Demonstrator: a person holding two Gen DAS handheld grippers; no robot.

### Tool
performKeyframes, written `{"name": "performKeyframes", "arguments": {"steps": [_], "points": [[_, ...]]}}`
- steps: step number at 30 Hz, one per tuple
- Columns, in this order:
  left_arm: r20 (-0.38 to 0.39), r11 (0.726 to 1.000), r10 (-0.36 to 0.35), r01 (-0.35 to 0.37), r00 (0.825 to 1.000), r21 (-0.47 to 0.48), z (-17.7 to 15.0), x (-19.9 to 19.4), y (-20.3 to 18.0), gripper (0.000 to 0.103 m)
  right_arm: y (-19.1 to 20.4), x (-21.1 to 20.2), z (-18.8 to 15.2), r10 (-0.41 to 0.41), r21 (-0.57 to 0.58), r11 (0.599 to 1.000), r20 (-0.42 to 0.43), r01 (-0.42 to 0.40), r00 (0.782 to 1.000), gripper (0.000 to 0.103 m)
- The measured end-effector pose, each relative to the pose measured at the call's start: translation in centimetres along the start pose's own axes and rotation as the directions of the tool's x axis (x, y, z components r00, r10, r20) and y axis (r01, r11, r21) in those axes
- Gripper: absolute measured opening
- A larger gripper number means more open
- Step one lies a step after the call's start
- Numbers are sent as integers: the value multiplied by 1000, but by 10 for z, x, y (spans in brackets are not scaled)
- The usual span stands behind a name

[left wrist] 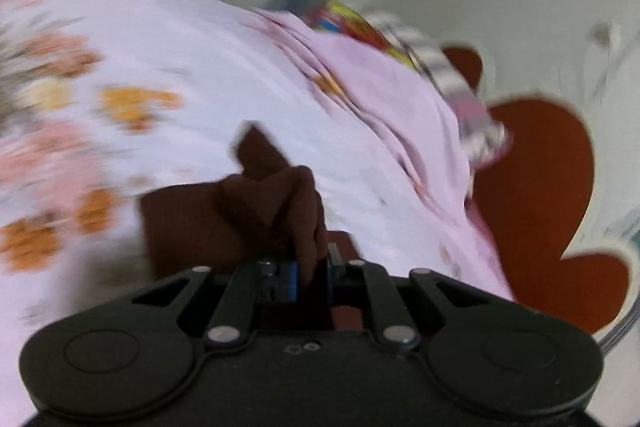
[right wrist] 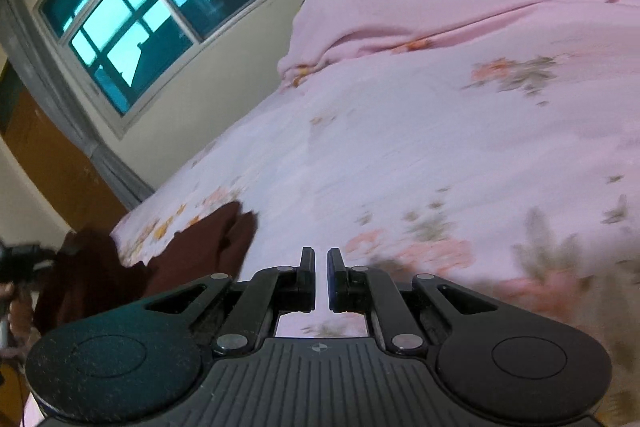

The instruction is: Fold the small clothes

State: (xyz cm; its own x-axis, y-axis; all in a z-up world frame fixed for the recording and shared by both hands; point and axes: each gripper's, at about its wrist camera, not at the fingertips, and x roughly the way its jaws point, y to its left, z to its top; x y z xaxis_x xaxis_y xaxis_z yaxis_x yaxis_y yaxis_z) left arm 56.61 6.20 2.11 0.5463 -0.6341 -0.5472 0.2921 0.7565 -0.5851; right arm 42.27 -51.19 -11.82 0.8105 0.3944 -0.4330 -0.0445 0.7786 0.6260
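A dark maroon garment lies bunched on the pink floral bedsheet. My left gripper is shut on a fold of this garment, which runs between its fingers. The view is blurred by motion. In the right wrist view the same maroon garment lies at the lower left on the bedsheet, partly hanging toward the left gripper at the far left edge. My right gripper is nearly shut with a narrow gap, holds nothing, and hovers over the sheet to the right of the garment.
A rumpled pink blanket and a striped pillow lie at the head of the bed. A red-brown headboard stands behind. A window and a wooden door are on the wall.
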Motion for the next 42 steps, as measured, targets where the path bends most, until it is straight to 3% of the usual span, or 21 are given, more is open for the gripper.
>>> {"name": "performKeyframes", "arguments": {"steps": [4,7,9,10,11,12,14,17,18,20,21,24,26,29,31,33,35,37,40,42], "points": [[-74,994,73,-67,995,88,-16,83,-75,8,-31,-27,12,-60,-8,998,50,60,997,6],[-111,987,158,-152,981,60,-51,137,-103,8,-58,-47,18,-98,8,995,81,98,992,6],[-171,980,199,-191,965,58,-80,171,-116,23,-77,-57,17,-97,52,994,86,93,992,6],[-182,985,174,-169,968,43,-92,180,-122,42,-84,-61,16,-101,66,993,88,96,991,6],[-173,989,145,-139,974,45,-102,184,-132,76,-89,-65,13,-105,79,992,90,98,990,6],[-156,994,82,-71,984,78,-109,182,-147,87,-94,-70,10,-105,90,991,94,97,990,6],[-120,996,-24,34,993,83,-113,166,-161,80,-99,-77,5,-106,104,990,96,96,990,6],[1,995,-67,67,998,67,-112,109,-152,83,-99,-84,-1,-101,123,988,85,90,991,6],[40,997,-44,41,998,72,-113,88,-143,85,-96,-88,-2,-84,122,990,84,74,993,6],[116,990,93,-104,989,92,-123,37,-112,86,-83,-90,-4,-40,112,993,75,32,996,6],[165,966,204,-226,965,127,-135,6,-94,86,-74,-86,-1,-19,104,995,65,12,998,6],[219,883,384,-427,897,197,-181,-56,-53,85,-31,-70,-4,72,91,993,38,-75,997,6],[197,853,430,-468,881,232,-213,-76,-32,85,4,-51,-10,127,93,988,-14,-125,992,6],[152,837,421,-447,894,316,-246,-75,-27,85,55,-19,-27,211,121,973,-102,-198,972,6],[161,813,408,-438,899,384,-255,-65,-34,85,88,-1,-42,253,142,963,-165,-231,953,16],[174,803,408,-443,896,399,-254,-52,-35,85,110,7,-54,270,165,956,-170,-242,948,85],[193,792,429,-470,883,390,-258,-44,-29,83,126,12,-61,275,181,952,-152,-247,949,89],[235,761,470,-526,851,380,-256,-38,-27,79,133,22,-66,319,251,929,-169,-272,933,89],[216,803,446,-495,869,332,-255,-35,-19,80,138,37,-71,304,297,925,-199,-238,932,89],[214,809,442,-491,871,324,-254,-36,-19,82,135,50,-73,316,341,911,-221,-230,923,89]]}}
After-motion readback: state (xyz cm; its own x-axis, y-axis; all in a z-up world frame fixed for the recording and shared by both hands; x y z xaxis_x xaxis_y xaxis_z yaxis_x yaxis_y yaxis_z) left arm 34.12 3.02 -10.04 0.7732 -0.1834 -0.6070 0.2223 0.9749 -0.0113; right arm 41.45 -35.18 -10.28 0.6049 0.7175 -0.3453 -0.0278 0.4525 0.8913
